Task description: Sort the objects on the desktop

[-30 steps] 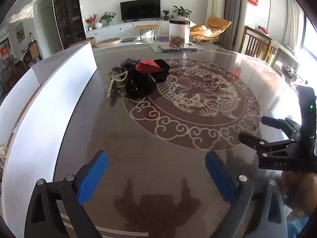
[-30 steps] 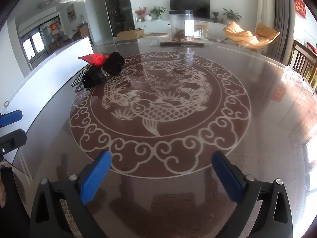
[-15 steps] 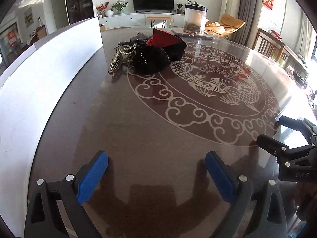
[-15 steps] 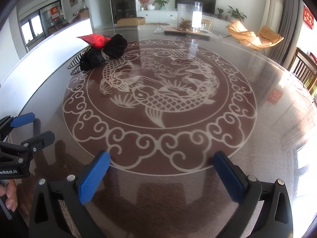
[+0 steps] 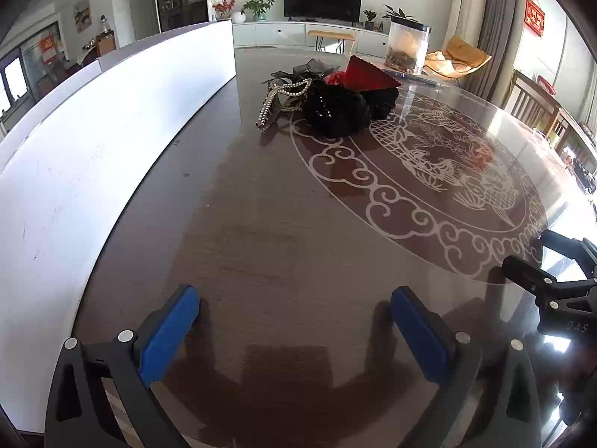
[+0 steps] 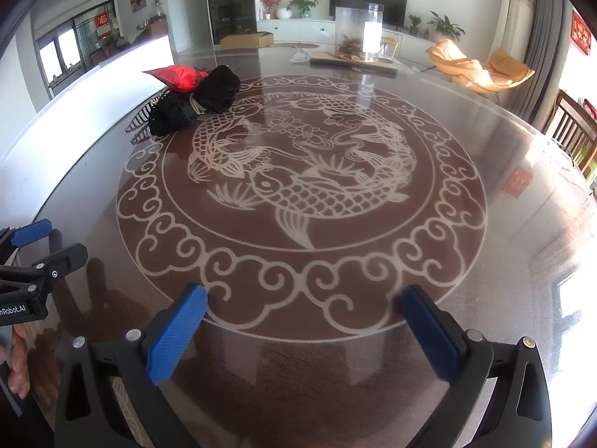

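Note:
A pile of small items lies on the far left part of the round table: a black sequined pouch [image 5: 335, 110], a red cloth [image 5: 367, 76], a pearl-and-bead string [image 5: 276, 102] and a dark ribbon hair piece [image 5: 298, 71]. The pile also shows in the right wrist view [image 6: 194, 99]. My left gripper [image 5: 294, 321] is open and empty, low over the near table, well short of the pile. My right gripper [image 6: 304, 321] is open and empty over the near rim of the carp pattern. Each gripper appears at the edge of the other's view.
The dark glass-topped table [image 6: 522, 224] bears a white carp medallion [image 6: 298, 183]. A long white board [image 5: 93, 142] stands along the table's left edge. A clear tank [image 6: 358, 35] on a flat tray stands at the far side. Chairs stand to the right.
Both grippers have moved forward and lower over the table; the pile looms larger in the left wrist view. Both stay open and empty.

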